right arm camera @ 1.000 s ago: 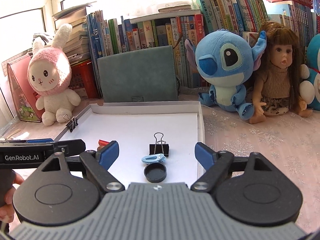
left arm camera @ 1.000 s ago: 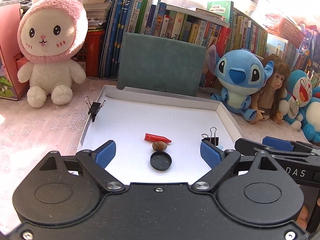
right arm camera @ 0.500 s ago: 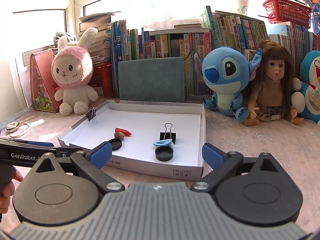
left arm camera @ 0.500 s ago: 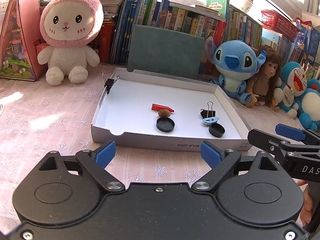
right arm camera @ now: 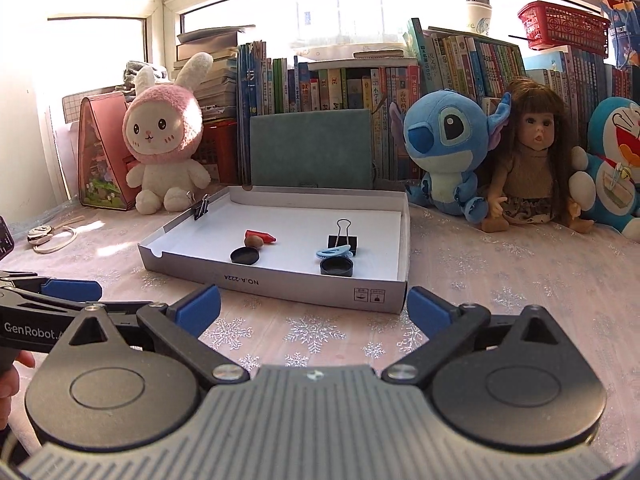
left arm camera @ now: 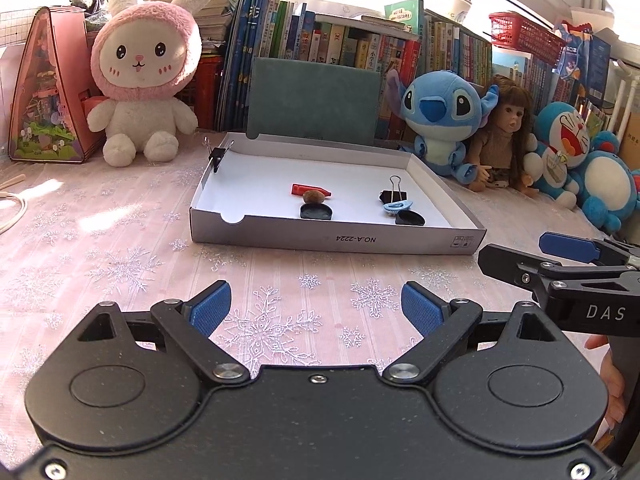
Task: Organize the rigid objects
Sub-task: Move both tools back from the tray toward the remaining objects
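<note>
Left wrist view: the left gripper [left arm camera: 316,306] is held empty over the tablecloth [left arm camera: 120,248], short of the front wall of the white box [left arm camera: 336,238], its blue pads spread apart; the right gripper [left arm camera: 560,256] is seen to the right of the box, and whether its fingers are apart cannot be told from this side-on view. Inside the box, a red crayon [left arm camera: 310,190] and a brown nut [left arm camera: 313,196] lie touching; a black cap [left arm camera: 316,212] is set just in front of them; toward the right wall a binder clip [left arm camera: 391,194], a pale blue clip [left arm camera: 399,205] and a second black cap [left arm camera: 410,219] are grouped. All are judged light, stiff and small; the caps are best taken across the rim, the crayon across its shaft; the nut is likely to roll.

Right wrist view: the right gripper [right arm camera: 314,308] is likewise empty with pads wide apart, near the front right corner of the box [right arm camera: 280,284]; another binder clip [right arm camera: 201,208] is clamped on the left wall. The cloth is thin and may ruck; behind the box stand a green folder [right arm camera: 312,148], plush toys and books, so room there is limited.
</note>
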Demonstrator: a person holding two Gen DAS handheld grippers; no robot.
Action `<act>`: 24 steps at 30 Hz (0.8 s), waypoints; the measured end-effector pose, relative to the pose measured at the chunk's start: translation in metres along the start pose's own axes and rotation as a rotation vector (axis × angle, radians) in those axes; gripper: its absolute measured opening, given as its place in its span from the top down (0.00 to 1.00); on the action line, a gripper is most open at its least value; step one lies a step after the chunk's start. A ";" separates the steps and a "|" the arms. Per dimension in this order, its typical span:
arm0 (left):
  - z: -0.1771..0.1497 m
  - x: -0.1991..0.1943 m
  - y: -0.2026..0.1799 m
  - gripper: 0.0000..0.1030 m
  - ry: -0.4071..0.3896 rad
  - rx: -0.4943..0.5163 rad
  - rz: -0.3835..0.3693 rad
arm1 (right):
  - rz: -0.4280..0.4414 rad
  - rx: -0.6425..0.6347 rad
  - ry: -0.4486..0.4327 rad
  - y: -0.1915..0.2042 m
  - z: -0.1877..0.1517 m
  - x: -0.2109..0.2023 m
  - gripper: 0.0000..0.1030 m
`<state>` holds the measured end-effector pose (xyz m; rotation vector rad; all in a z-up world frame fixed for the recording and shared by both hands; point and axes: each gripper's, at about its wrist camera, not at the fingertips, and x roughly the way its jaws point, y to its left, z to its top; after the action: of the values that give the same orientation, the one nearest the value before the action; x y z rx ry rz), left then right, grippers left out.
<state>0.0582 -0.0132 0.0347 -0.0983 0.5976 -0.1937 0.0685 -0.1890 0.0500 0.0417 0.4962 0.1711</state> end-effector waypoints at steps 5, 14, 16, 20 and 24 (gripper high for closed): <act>-0.015 -0.013 -0.006 0.11 -0.024 0.027 0.006 | -0.012 -0.011 -0.008 0.005 -0.013 -0.009 0.00; -0.032 -0.022 -0.011 0.11 -0.035 0.054 0.018 | -0.040 -0.043 -0.021 0.012 -0.032 -0.023 0.00; -0.039 -0.023 -0.011 0.10 -0.030 0.059 0.020 | -0.047 -0.046 -0.018 0.012 -0.036 -0.025 0.00; -0.053 -0.028 -0.012 0.10 -0.025 0.070 0.025 | -0.056 -0.044 -0.014 0.011 -0.045 -0.029 0.00; -0.063 -0.033 -0.012 0.10 -0.019 0.078 0.025 | -0.076 -0.045 -0.016 0.011 -0.053 -0.034 0.00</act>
<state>-0.0062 -0.0207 0.0025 -0.0174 0.5719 -0.1913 0.0118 -0.1843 0.0203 -0.0193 0.4775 0.1074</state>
